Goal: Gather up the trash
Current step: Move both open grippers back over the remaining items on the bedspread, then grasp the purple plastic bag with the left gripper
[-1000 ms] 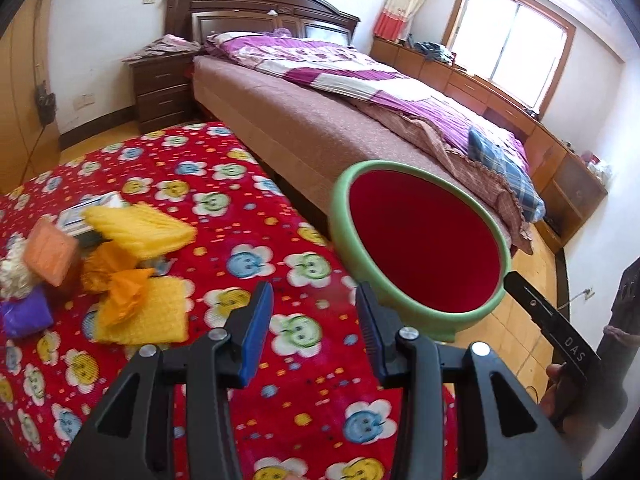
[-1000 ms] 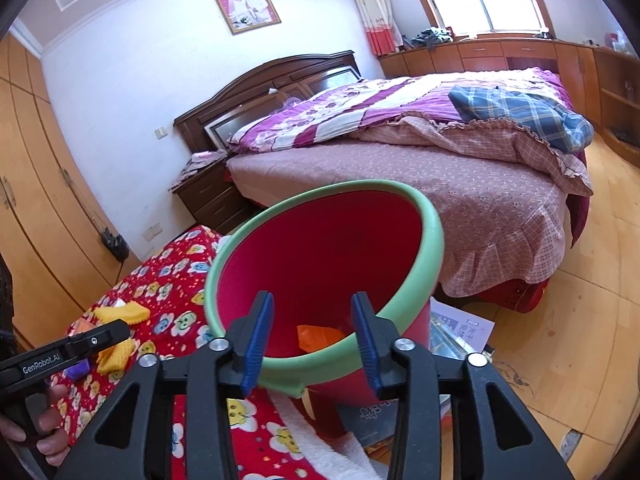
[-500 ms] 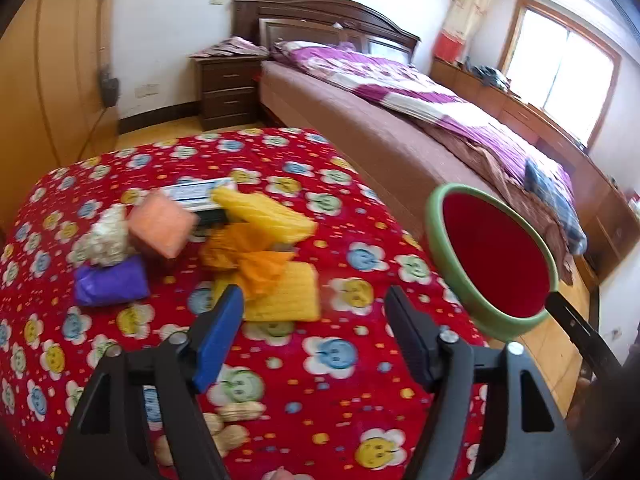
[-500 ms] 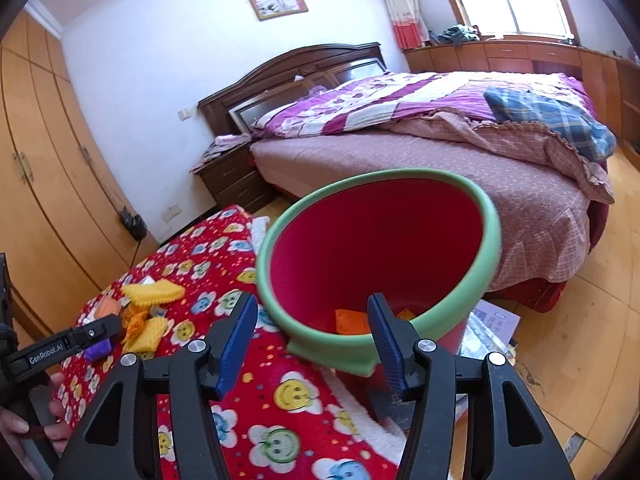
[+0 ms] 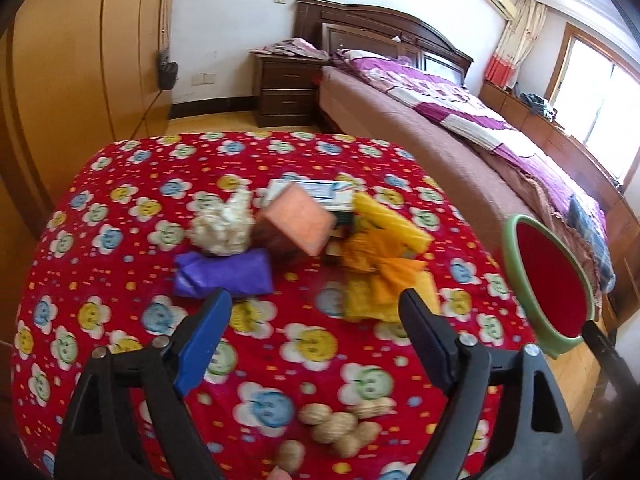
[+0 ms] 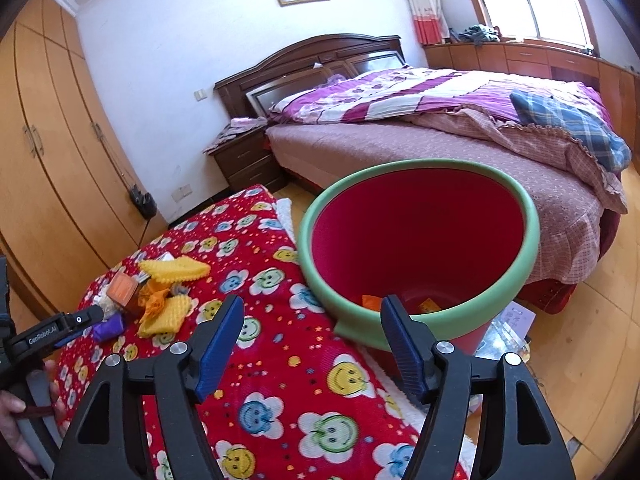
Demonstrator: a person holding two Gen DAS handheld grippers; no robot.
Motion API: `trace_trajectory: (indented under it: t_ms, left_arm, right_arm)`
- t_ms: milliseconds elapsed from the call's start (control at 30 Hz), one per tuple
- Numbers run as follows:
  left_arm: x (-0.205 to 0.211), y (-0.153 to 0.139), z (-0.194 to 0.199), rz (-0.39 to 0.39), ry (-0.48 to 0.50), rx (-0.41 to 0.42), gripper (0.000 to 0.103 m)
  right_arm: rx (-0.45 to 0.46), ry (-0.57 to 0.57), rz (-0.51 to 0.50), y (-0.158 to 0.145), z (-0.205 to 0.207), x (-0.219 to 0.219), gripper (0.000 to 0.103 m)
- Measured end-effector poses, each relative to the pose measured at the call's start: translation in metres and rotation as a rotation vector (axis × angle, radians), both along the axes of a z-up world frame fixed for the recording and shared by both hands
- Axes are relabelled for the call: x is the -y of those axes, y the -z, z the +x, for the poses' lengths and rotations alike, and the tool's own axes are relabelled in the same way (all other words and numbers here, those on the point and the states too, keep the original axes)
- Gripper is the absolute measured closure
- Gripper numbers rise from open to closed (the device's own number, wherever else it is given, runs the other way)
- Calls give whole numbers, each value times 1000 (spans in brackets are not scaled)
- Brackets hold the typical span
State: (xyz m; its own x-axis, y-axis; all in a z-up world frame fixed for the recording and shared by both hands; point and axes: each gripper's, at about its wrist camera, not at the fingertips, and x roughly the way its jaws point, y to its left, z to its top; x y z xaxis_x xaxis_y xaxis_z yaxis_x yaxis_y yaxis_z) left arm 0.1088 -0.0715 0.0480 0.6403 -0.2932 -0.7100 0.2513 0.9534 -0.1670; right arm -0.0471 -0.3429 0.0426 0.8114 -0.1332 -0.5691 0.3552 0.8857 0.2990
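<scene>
A pile of trash lies on the red flowered table point(image 5: 120, 248): a purple wrapper point(image 5: 224, 274), a white crumpled ball point(image 5: 222, 228), an orange box point(image 5: 298, 226), yellow foam pieces point(image 5: 390, 226) and orange paper point(image 5: 384, 276). My left gripper point(image 5: 314, 336) is open and empty, just short of the pile. The red bin with a green rim point(image 6: 420, 248) stands beside the table's right edge, with orange scraps point(image 6: 372, 302) inside. My right gripper point(image 6: 312, 340) is open and empty, near the bin's front rim. The pile also shows in the right wrist view point(image 6: 160, 296).
Several walnuts and peanuts point(image 5: 340, 424) lie on the table near my left gripper. A bed point(image 6: 440, 128) stands behind the bin, a nightstand point(image 5: 286, 90) and wardrobes point(image 5: 80, 60) at the back. Papers point(image 6: 516, 320) lie on the wooden floor by the bin.
My left gripper has swung left from the bin toward the trash pile and opened wider. My right gripper has opened wider and drawn back a little from the bin.
</scene>
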Motion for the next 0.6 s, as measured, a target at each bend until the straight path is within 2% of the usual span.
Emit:
trace_trajectory:
  t_ms: [133, 300, 400, 600]
  left_arm:
    - [-14, 7, 9, 33, -24, -9, 14]
    - [-28, 18, 22, 31, -51, -36, 14]
    - [-28, 25, 31, 34, -61, -50, 14]
    - [-23, 41, 52, 92, -85, -53, 13]
  right_arm:
    - [-9, -12, 3, 1, 5, -6, 31]
    - [-28, -21, 5, 4, 9, -11, 31]
    - [-36, -21, 4, 5, 10, -13, 31]
    - [-49, -19, 4, 6, 11, -14, 31]
